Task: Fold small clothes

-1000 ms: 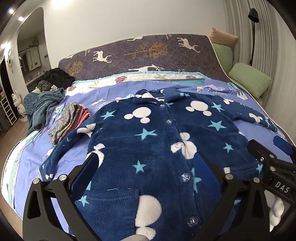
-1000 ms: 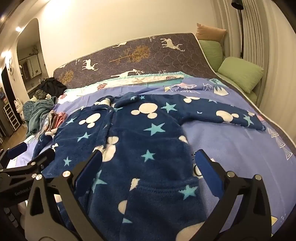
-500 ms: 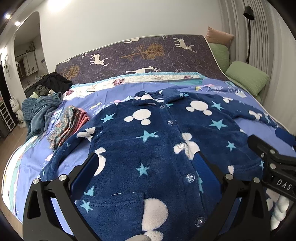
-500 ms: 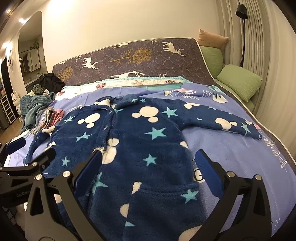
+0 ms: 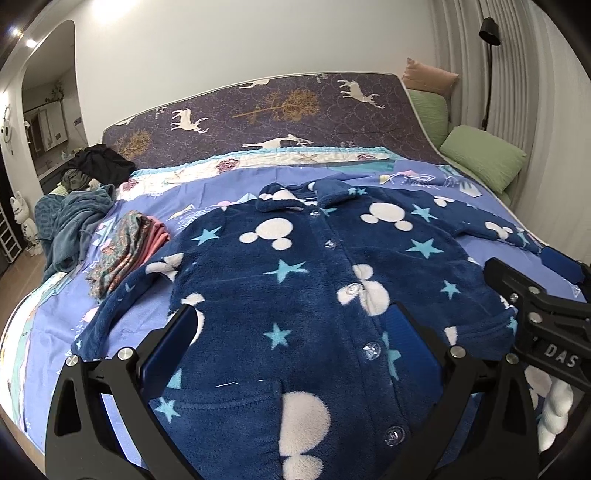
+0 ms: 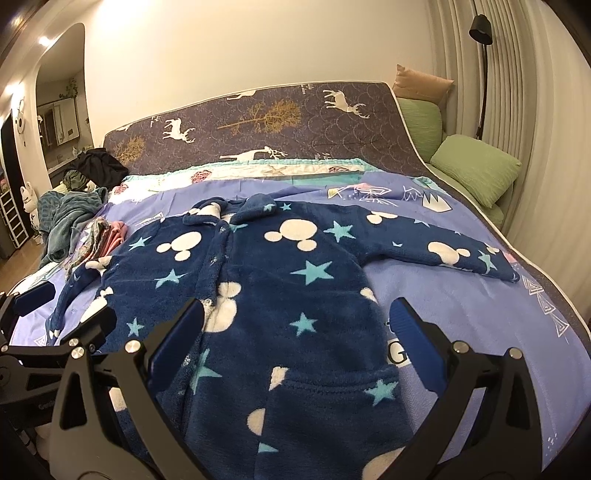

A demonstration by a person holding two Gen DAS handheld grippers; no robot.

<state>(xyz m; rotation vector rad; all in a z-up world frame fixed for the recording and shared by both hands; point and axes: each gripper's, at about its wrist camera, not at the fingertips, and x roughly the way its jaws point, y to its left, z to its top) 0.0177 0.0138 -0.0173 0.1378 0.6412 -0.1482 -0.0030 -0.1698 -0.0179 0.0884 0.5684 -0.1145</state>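
Home bedroom. Wide bed [image 5: 55,325] with purple sheet, patterned mattress [image 5: 280,110] with deer print propped against wall as headboard. Green pillows [image 5: 484,158] at side, floor lamp [image 5: 489,33] by curtain [image 5: 524,74]. Piles of clothes [image 5: 122,247] on bed. Arched doorway [image 5: 44,96] to another room.

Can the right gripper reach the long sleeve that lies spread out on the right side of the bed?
Probably yes. The right gripper is open and empty, and the sleeve lies flat on the sheet with nothing over it.
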